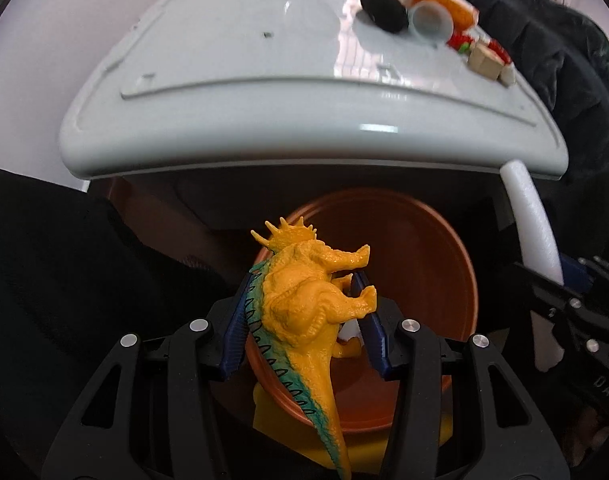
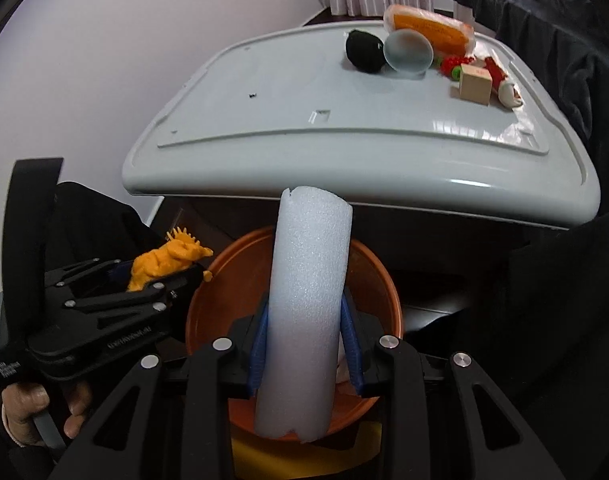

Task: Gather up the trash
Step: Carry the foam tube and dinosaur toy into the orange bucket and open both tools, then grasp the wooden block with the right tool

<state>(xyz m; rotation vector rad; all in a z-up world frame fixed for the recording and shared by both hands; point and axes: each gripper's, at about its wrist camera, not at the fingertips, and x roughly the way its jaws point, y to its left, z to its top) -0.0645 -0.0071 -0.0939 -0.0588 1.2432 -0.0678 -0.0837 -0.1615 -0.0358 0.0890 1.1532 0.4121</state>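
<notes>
We see the left hand-held gripper (image 1: 304, 312) closed partway on a yellow toy dinosaur (image 1: 304, 304), its 2 blue pads pressing the body from either side, head pointing away from us. It hangs over an orange bowl (image 1: 424, 248) that sits low, just in front of a pale grey tabletop (image 1: 232, 92). The right hand-held gripper (image 2: 306, 340) is clamped on a white foam tube (image 2: 310, 280), which stands nearly upright between its pads, above the same bowl. A yellow object lies under the bowl's near edge.

On the far right of the tabletop we find a black ball (image 2: 364, 51), a clear round lid (image 2: 408, 54), an orange packet (image 2: 432, 30), a wooden cube (image 2: 475, 84) and some small red pieces (image 2: 452, 63). Dark cloth (image 2: 552, 40) drapes along the tabletop's right side.
</notes>
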